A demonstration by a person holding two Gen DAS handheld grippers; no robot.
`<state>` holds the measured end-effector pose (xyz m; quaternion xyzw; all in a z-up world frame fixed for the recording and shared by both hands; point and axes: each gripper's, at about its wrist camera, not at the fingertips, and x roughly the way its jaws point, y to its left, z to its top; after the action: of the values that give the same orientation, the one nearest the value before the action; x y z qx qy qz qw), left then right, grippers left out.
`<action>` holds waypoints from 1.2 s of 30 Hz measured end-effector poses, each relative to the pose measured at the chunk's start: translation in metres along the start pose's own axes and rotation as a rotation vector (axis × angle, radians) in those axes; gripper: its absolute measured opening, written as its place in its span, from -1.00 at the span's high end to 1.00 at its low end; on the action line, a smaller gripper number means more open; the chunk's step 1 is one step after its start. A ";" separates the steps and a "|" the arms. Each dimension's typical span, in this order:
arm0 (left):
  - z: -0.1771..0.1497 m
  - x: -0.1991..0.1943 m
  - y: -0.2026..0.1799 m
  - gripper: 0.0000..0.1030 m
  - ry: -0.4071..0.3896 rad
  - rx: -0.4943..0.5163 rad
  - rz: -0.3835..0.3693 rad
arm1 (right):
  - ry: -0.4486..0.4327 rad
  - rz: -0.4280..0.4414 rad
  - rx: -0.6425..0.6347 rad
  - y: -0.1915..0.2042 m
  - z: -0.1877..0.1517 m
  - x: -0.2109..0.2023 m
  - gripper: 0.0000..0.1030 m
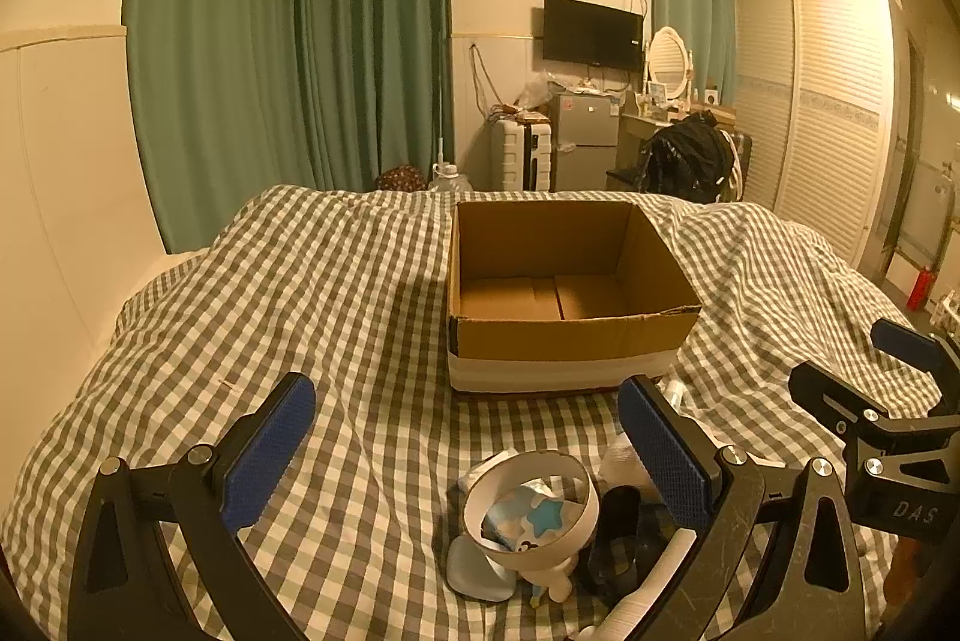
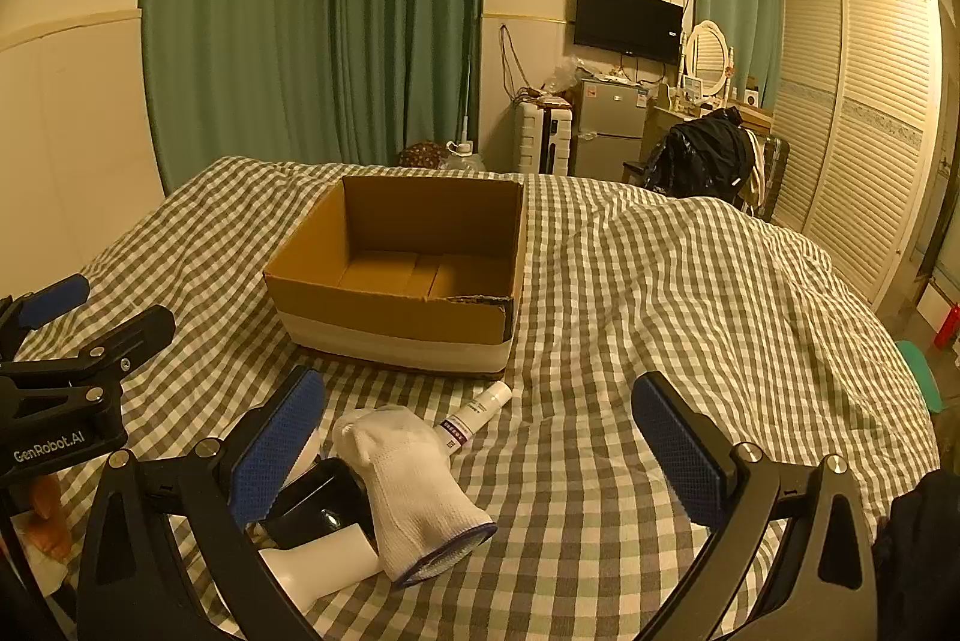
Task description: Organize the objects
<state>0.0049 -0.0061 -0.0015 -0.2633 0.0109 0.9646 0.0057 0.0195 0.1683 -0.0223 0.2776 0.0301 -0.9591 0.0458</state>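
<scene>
Both my grippers hover spread over a checked bed, with an empty box ahead and a small pile of things below.

My left gripper [image 1: 465, 446] has its blue-padded fingers [image 1: 273, 452] released and wide apart, grasping nothing; low in the centre of its view, between them, lies a white ring-shaped holder [image 1: 531, 512] with a blue star showing inside, touching a black item [image 1: 618, 533] at its right. My right gripper [image 2: 480, 452] is likewise released, fingers [image 2: 681, 452] spread around nothing; in the lower left of its view a white glove [image 2: 414, 485] lies on the checked bedcover [image 2: 660, 293], with a white tube [image 2: 477, 416] just beyond it, pointing towards the box. The open cardboard box [image 2: 402, 308] sits on the bed in the middle of both views, empty, near the pile but apart from it.
</scene>
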 end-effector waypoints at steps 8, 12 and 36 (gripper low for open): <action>-0.007 0.012 -0.003 -1.00 0.054 0.016 -0.011 | 0.007 0.031 -0.022 0.002 0.005 0.004 -0.99; -0.018 0.023 -0.006 -1.00 0.114 0.015 -0.032 | 0.033 0.044 -0.026 0.000 0.003 0.014 -0.99; -0.071 0.103 -0.013 -1.00 0.429 -0.001 -0.184 | 0.325 0.170 -0.037 0.006 -0.041 0.089 -0.75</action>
<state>-0.0471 0.0062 -0.1155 -0.4624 -0.0126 0.8819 0.0912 -0.0331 0.1594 -0.1048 0.4296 0.0313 -0.8935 0.1266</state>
